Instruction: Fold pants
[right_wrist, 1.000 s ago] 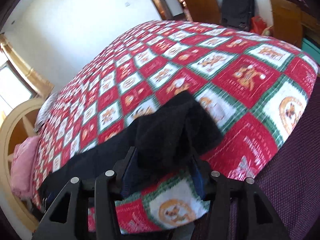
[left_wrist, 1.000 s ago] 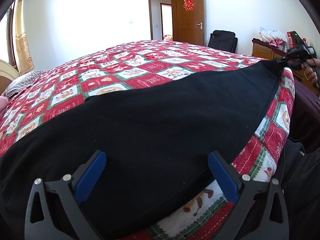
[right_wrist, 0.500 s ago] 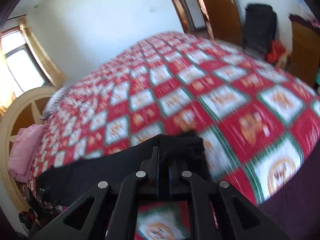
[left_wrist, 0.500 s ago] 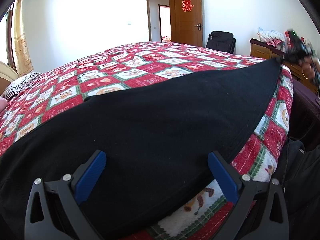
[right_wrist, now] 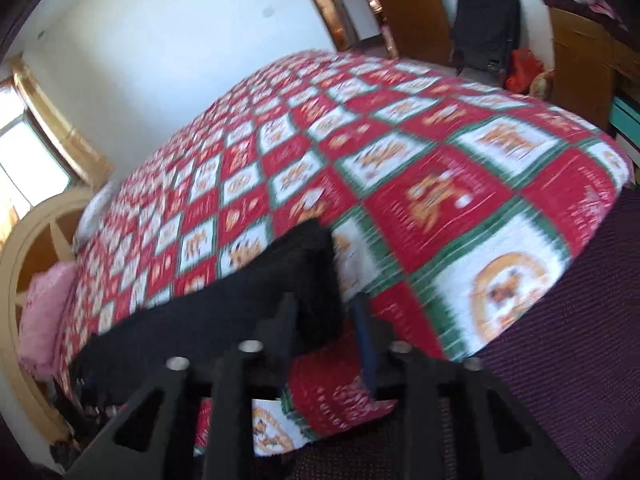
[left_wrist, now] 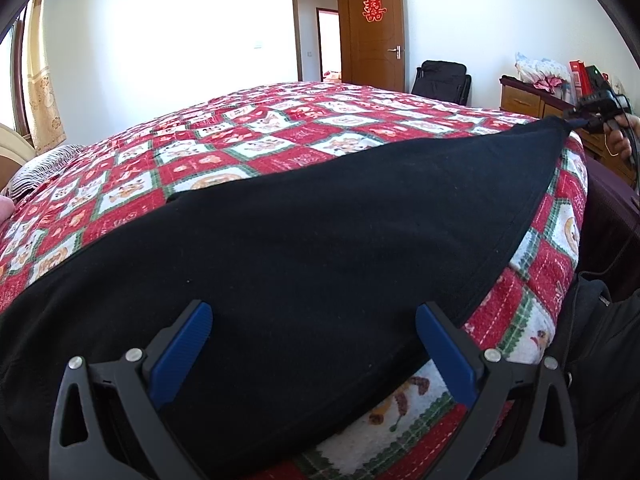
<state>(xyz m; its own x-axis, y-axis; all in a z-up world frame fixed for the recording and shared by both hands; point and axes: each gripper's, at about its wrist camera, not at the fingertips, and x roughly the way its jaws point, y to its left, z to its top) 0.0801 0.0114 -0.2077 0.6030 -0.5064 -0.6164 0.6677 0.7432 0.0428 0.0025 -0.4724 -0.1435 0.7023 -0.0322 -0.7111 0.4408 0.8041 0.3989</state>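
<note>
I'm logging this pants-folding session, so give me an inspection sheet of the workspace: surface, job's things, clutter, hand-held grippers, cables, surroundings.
Surface: bed under a red, white and green patchwork quilt.
Job's things: black pants spread flat along the near edge of the bed.
Clutter: pink pillow by the headboard.
Grippers: left hand-held gripper open, fingers astride the pants; right hand-held gripper opening, the end of the pants between its fingers, view blurred.
Cables: a dark cord at the right hand.
Surroundings: open wooden door, black bag, wooden dresser, curtained window.
</note>
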